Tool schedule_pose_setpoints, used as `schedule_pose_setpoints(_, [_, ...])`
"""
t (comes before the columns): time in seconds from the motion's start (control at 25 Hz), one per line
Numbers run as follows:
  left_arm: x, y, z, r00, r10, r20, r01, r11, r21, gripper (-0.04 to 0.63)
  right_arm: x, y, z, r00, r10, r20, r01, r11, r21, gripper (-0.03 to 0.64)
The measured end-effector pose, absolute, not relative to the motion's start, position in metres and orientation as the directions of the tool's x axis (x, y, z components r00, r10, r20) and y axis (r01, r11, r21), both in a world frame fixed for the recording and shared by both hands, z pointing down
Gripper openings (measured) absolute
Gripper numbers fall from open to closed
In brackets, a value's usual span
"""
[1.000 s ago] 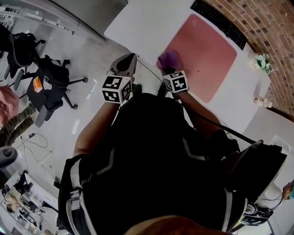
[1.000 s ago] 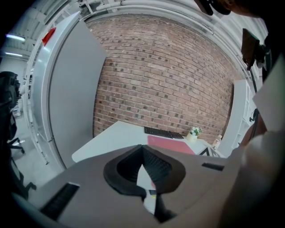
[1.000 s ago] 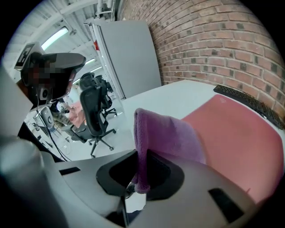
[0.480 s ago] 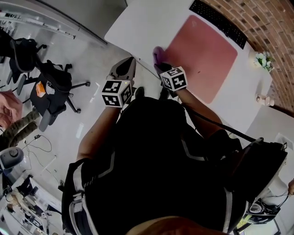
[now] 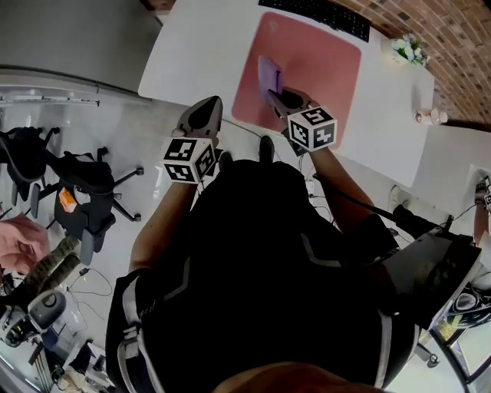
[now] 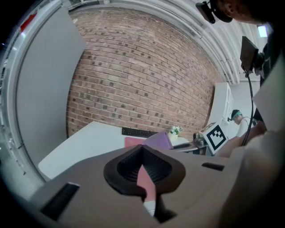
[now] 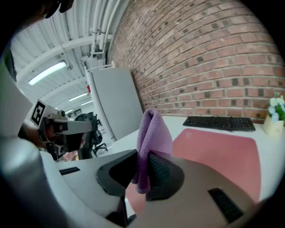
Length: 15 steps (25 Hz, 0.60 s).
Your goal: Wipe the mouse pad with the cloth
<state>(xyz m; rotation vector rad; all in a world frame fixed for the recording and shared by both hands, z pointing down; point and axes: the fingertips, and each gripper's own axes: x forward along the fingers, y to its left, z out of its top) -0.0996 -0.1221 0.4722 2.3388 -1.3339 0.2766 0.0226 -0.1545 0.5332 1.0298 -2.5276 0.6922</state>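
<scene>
The pink mouse pad [image 5: 314,54] lies on the white table [image 5: 199,54]. My right gripper [image 5: 278,94] is shut on a purple cloth [image 5: 268,74], which stands folded over the pad's left part. In the right gripper view the cloth [image 7: 153,131] rises from between the jaws of the right gripper [image 7: 141,173], with the pad [image 7: 218,149] beyond. My left gripper [image 5: 205,109] hovers at the table's near edge, left of the pad, shut and empty. In the left gripper view the left gripper [image 6: 143,153] faces the cloth [image 6: 158,140] and the pad [image 6: 132,142].
A black keyboard [image 5: 322,14] lies along the pad's far side by the brick wall. A small potted plant [image 5: 406,50] and a small object [image 5: 426,117] stand at the table's right end. Office chairs [image 5: 84,192] stand on the floor to the left.
The right gripper carried the cloth from beside the pad's left edge onto the pad. The head view swung, so the table now sits higher in the frame.
</scene>
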Motion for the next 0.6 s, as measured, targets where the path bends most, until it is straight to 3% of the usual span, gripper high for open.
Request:
schedule_pose_setpoints(0.28, [-0.051, -0.137, 0.469, 0.601, -0.710, 0.368, -0.799, -0.552, 0.238, 0.005, 0.141, -0.160, 0.530, -0.483, -0.736, 0.475, -0.876, 0.405, -0.263, 0.054])
schedule_pose_setpoints(0.6, [-0.018, -0.152, 0.473, 0.631, -0.670, 0.391, -0.772, -0.592, 0.233, 0.005, 0.238, -0.143, 0.564, -0.268, -0.779, 0.566, -0.962, 0.192, -0.193, 0.054])
